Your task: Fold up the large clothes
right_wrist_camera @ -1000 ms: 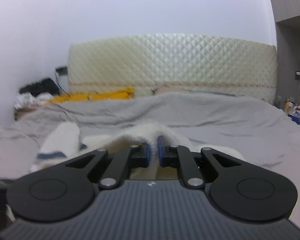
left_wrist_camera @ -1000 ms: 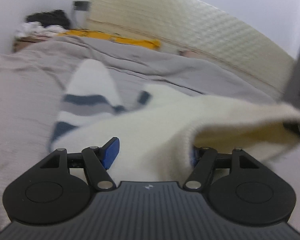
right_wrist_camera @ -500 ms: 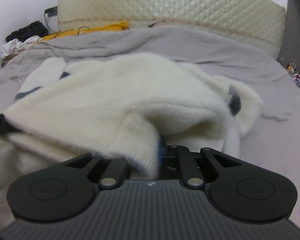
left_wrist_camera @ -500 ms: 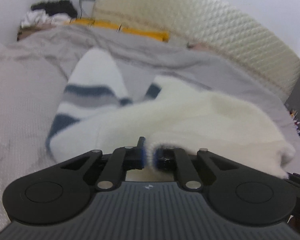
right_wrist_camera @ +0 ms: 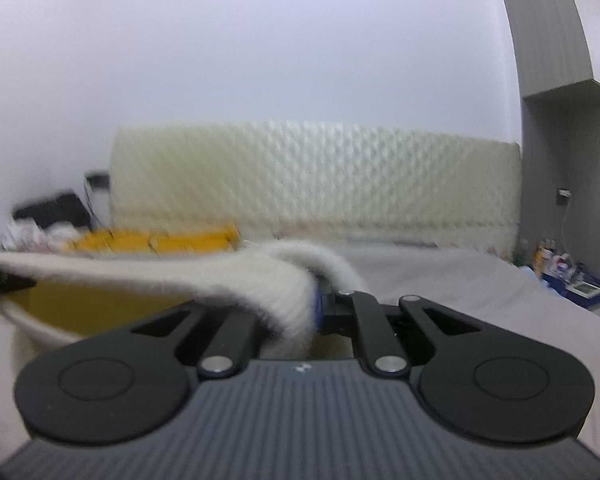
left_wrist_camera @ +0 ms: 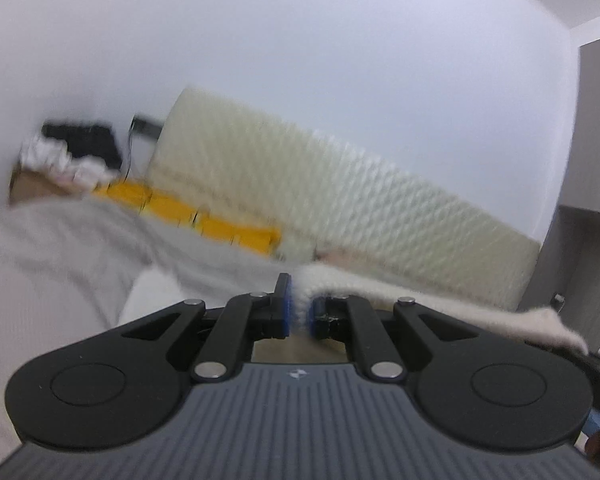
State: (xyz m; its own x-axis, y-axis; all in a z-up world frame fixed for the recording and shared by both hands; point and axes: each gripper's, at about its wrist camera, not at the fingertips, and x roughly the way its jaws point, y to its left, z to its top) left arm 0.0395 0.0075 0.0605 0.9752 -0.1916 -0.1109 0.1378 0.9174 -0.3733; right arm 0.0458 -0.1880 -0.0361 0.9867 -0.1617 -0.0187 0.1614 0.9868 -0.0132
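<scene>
Left gripper (left_wrist_camera: 299, 312): black linkage arms, ribbed grey housing, blue pads clamped on a fold of the cream sweater (left_wrist_camera: 440, 304). Small pale logo on the housing, illegible.

Right gripper (right_wrist_camera: 316, 308): same build, closed on the same sweater (right_wrist_camera: 204, 280); left finger buried under fabric, blue pad edge showing at the right one.

Sweater: fluffy cream knit, thick pile, ribbed hem. Held up off the bed, stretched taut between both grippers. Long axis roughly level; in the left view running from centre out to 3 o'clock, in the right view from centre out to 9 o'clock, where the black tip of the other gripper pinches its end. Yellowish inner face visible below the raised edge, right view.

Bed cover (right_wrist_camera: 480, 280): grey, soft, wrinkled, spread at 3 to 4 o'clock in the right view.

Yellow cloth (left_wrist_camera: 204, 216): flat strip along the bed head, 9 to 10 o'clock.

Headboard (right_wrist_camera: 320, 176): cream, quilted diamond pattern, rounded corners, 12 o'clock.

Bedside clutter (left_wrist_camera: 68, 152): dark and white heap, blurred, 10 o'clock.

Small bottles and boxes (right_wrist_camera: 564, 268): 3 o'clock, labels unreadable.

Wall (right_wrist_camera: 260, 40): plain white.
</scene>
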